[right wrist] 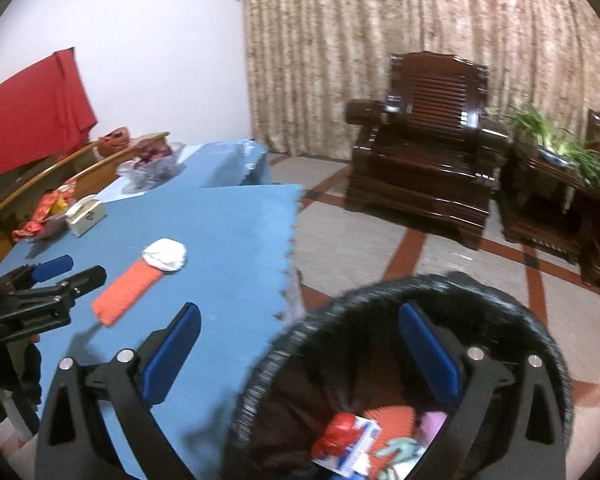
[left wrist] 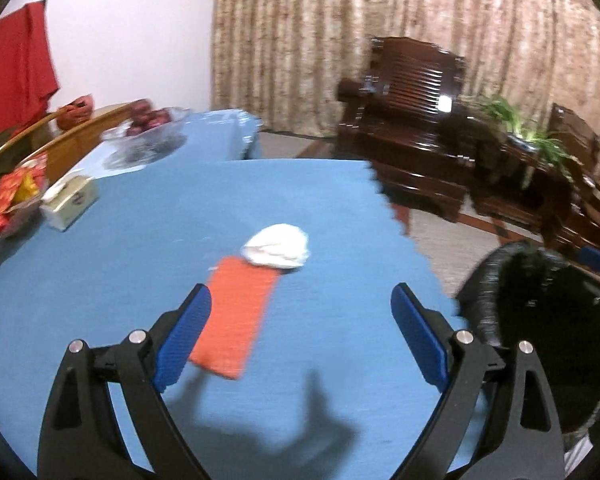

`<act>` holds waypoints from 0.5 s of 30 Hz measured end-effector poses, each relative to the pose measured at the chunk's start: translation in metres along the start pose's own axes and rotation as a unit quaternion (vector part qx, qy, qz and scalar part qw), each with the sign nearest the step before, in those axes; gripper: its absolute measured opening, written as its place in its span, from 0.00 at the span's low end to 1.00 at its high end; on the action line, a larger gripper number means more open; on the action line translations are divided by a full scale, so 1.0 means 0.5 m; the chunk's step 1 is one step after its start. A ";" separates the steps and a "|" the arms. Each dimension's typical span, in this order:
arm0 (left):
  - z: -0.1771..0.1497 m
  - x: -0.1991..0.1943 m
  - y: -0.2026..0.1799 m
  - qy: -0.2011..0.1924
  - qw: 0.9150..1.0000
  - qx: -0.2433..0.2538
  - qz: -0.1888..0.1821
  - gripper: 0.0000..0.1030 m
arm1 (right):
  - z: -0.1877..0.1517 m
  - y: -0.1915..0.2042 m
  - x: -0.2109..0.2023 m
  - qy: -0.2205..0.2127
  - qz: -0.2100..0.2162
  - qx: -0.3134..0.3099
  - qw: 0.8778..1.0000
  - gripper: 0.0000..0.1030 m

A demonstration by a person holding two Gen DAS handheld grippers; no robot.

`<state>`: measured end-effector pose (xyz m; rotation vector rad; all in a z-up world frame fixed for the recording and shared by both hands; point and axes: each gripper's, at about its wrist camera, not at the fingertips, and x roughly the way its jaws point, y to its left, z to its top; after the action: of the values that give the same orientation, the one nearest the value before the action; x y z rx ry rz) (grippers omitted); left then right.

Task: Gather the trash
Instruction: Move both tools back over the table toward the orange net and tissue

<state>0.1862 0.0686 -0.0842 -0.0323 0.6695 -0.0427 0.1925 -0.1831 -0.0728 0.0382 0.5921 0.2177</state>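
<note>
A flat orange paper [left wrist: 236, 316] [right wrist: 127, 293] lies on the blue table [left wrist: 100, 280] [right wrist: 228, 232], and a crumpled white tissue [left wrist: 278, 247] [right wrist: 166, 255] rests at its far end. My left gripper [left wrist: 300, 336] [right wrist: 66, 274] hangs open over the table, just short of the orange paper, with nothing between its fingers. My right gripper [right wrist: 300, 352] is open and empty above the rim of a black bin [right wrist: 512, 300] [left wrist: 540, 292] beside the table's right edge. Red, white, orange and pink scraps [right wrist: 364, 436] lie inside the bin.
A tissue box [left wrist: 70, 202] [right wrist: 86, 216], a bowl of red-wrapped snacks [left wrist: 10, 204] and a glass fruit bowl [left wrist: 148, 136] stand at the table's far left. Dark wooden armchairs [right wrist: 424, 160] and a potted plant [right wrist: 560, 148] stand on the tiled floor beyond.
</note>
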 end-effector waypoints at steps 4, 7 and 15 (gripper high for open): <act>0.001 0.017 0.062 0.009 1.000 -0.006 0.025 0.86 | 0.016 0.061 0.039 0.001 0.025 -0.015 1.000 0.94; -0.005 0.032 0.096 0.014 0.999 -0.012 0.032 0.86 | 0.030 0.102 0.072 0.003 0.041 -0.023 0.999 0.94; -0.025 0.094 0.143 0.046 0.998 -0.037 0.035 0.86 | 0.049 0.166 0.157 0.016 0.059 -0.035 0.998 0.94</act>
<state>0.2172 0.1377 -0.1261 -0.0795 0.7645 0.0479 0.2536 -0.0844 -0.0876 0.0025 0.6148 0.3541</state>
